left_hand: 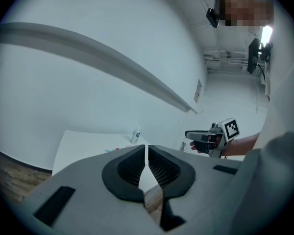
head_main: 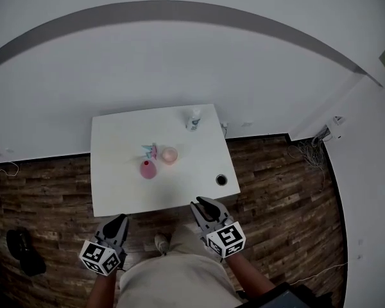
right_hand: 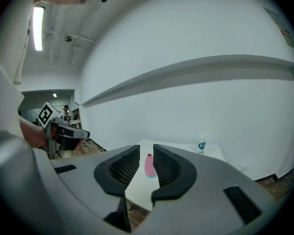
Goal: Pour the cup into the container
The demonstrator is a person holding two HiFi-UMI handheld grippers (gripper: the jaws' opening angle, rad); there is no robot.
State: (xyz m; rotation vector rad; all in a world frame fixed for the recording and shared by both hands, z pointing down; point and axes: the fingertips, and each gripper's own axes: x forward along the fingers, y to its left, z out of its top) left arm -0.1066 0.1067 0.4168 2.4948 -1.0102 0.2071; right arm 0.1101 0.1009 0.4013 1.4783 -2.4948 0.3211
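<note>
A white table (head_main: pixel 115 191) stands ahead of me. On it are a pink flask-shaped container (head_main: pixel 147 169), a pale pink cup (head_main: pixel 170 154) just right of it, and a small teal and pink item (head_main: pixel 150 150) behind them. My left gripper (head_main: pixel 120 221) hangs short of the table's near edge, shut and empty. My right gripper (head_main: pixel 201 203) reaches the near edge, also shut with nothing held. In the right gripper view the pink container (right_hand: pixel 149 165) shows far off in line with the jaws of the right gripper (right_hand: pixel 146 166). The left gripper (left_hand: pixel 147 156) has its pads together.
A small water bottle (head_main: pixel 193 119) stands at the table's far edge, also as the bottle (right_hand: pixel 201 146). A small black round object (head_main: pixel 221 179) sits near the right front corner. Wood floor surrounds the table; a dark object (head_main: pixel 22 249) lies on the floor at left; cables (head_main: pixel 308 149) by the wall.
</note>
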